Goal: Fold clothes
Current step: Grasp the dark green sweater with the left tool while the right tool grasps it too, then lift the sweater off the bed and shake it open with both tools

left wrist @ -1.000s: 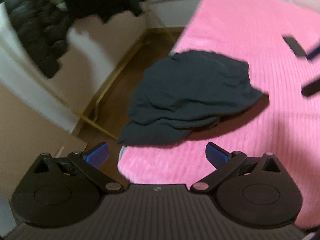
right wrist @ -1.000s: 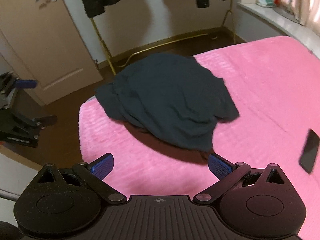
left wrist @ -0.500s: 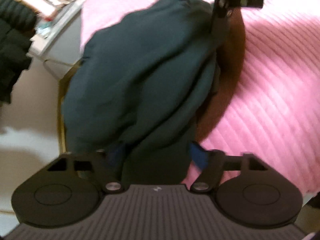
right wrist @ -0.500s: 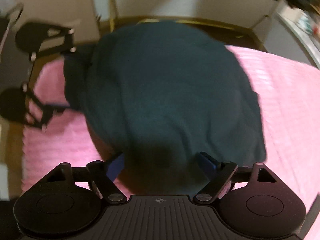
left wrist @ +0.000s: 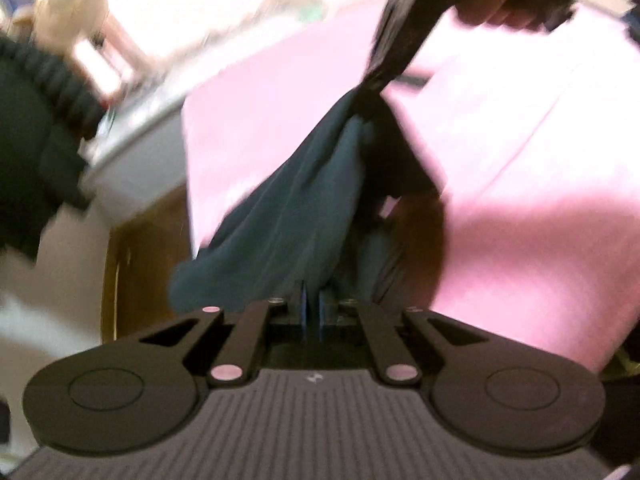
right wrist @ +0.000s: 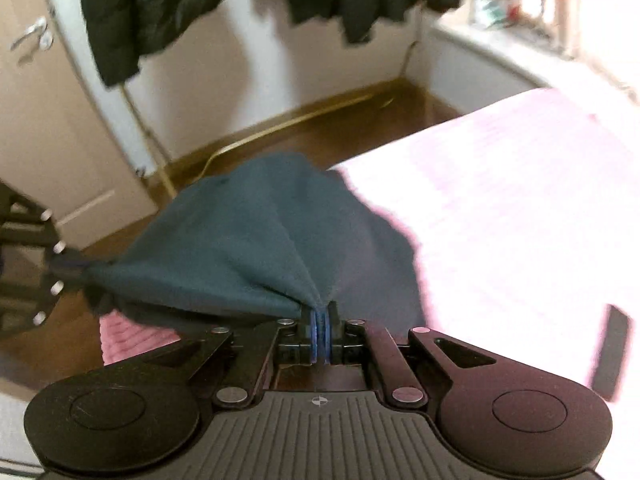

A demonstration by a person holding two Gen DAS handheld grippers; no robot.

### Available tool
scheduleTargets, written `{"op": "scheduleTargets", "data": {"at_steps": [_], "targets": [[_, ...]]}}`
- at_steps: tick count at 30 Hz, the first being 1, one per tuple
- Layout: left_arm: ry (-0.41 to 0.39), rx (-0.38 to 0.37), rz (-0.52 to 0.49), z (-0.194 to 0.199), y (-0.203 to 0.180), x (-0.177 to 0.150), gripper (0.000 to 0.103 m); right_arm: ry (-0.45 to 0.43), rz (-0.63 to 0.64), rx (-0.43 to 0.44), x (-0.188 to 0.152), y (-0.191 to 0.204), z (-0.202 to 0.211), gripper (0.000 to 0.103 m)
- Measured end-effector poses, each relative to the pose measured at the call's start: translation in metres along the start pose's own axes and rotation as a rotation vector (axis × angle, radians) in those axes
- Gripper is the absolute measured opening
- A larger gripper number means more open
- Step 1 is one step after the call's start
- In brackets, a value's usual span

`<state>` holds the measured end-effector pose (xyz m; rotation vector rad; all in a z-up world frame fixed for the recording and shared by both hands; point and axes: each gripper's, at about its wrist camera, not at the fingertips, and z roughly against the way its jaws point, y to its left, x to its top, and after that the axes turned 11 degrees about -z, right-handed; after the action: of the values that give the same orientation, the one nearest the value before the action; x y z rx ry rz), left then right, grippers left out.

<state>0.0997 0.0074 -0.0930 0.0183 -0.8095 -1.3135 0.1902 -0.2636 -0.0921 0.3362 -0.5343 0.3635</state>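
Right wrist view, right gripper point(right wrist: 319, 322) clamping dark garment point(right wrist: 240, 256), left gripper point(left wrist: 311, 302) likewise

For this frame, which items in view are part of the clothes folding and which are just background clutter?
Part of the job:
- dark teal garment, lifted off the bed
- left gripper, shut on its edge
- right gripper, shut on another edge
- pink bed cover, the folding surface

Just lying about:
- black phone-like slab on the cover
- dark jackets hanging by the wall
- door

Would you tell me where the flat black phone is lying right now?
In the right wrist view, the flat black phone lies on the pink bedspread at the far right, right of the dark teal garment.
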Motion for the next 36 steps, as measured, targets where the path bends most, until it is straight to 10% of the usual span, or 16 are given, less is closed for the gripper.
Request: {"op": "scheduleTargets", "data": {"at_steps": [9, 14, 18, 20, 22, 30, 36], "targets": [[-0.203, -0.216, -0.036, 0.034, -0.178, 0.18, 0.003, -0.079, -0.183, -0.188, -0.183, -0.133, 0.207, 0.001], [-0.184, -0.417, -0.002, 0.006, -0.307, 0.277, 0.005, -0.009, -0.377, -0.355, -0.321, -0.227, 0.297, 0.002], [-0.134, -0.532, -0.05, -0.003, -0.371, 0.318, 0.031, 0.049, -0.522, -0.519, -0.407, -0.277, 0.34, 0.002], [-0.106, -0.522, -0.064, -0.008, -0.374, 0.317, 0.034, 0.053, -0.578, -0.545, -0.432, -0.29, 0.351, 0.019], [-0.057, -0.494, -0.063, -0.016, -0.37, 0.311, 0.039, 0.025, -0.596, -0.522, -0.44, -0.288, 0.352, 0.095], [0.155, -0.234, 0.051, -0.05, -0.31, 0.247, 0.049, 0.033, -0.345, -0.193, -0.373, -0.235, 0.221, 0.096], [0.206, -0.124, 0.148, -0.065, -0.259, 0.188, 0.059, 0.094, -0.113, -0.165, -0.336, -0.221, 0.069, 0.095]]}}
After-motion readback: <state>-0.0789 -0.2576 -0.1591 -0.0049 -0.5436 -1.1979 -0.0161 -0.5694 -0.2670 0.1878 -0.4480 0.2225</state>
